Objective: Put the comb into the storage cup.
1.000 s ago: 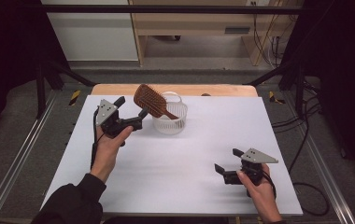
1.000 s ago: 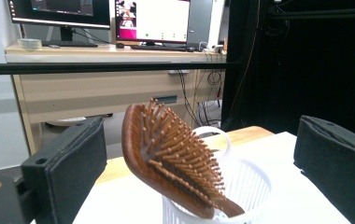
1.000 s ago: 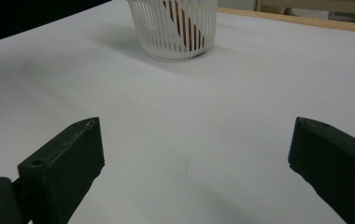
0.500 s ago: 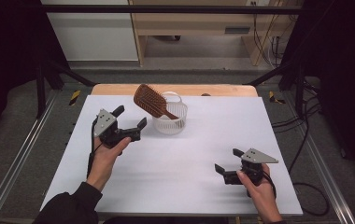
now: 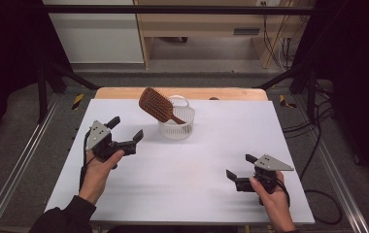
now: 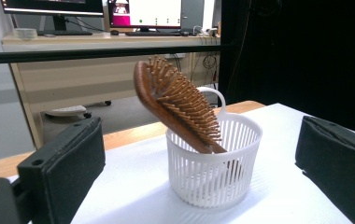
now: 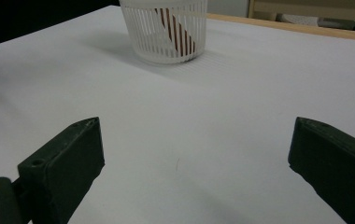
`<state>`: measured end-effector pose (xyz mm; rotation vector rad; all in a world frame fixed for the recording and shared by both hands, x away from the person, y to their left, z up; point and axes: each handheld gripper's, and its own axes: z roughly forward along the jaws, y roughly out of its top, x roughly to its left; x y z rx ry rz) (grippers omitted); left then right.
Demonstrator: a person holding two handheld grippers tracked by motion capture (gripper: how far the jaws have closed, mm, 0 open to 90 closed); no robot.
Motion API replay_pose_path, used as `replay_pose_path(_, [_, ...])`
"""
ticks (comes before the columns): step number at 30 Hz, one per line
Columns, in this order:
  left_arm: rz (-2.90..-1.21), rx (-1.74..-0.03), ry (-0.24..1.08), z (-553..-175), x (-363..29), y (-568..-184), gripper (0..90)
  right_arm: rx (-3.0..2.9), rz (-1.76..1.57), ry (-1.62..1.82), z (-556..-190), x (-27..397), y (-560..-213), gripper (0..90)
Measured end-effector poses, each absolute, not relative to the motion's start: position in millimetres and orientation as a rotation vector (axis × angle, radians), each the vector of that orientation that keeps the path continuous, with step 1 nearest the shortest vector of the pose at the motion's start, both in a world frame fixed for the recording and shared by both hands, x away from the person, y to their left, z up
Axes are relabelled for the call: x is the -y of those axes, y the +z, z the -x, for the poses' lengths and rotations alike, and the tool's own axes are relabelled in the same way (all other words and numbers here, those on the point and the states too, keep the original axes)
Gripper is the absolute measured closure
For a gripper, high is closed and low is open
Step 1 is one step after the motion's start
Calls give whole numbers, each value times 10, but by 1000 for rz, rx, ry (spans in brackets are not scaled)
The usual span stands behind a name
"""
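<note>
We hold both tongs, left [image 5: 125, 132] and right [image 5: 241, 171], wide open and empty, the hairbrush [image 5: 156, 104] leaning in the white basket [image 5: 176, 127].

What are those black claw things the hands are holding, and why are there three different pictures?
Those are hand-held grabbing tools. A person holds one in each hand: the left gripper and the right gripper. Each has two black fingers that squeeze to pick things up. Right now both are open and hold nothing.

One picture comes from a camera up high, looking down at the white table. The other two come from small cameras riding on each tool, so you see its fingers poking up from the bottom.

On the table stands a white plastic slotted basket. A brown wooden hairbrush sits in it handle-down, leaning on the rim.
</note>
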<state>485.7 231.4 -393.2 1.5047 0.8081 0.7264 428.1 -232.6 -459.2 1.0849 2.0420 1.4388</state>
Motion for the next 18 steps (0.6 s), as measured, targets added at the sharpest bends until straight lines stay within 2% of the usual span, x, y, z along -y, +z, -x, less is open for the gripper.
replay_pose_path(18, [-1464,-846,754,-4654,-2749,-3846,17,-1979,-1069,1462,-4203,2453,-4505,42])
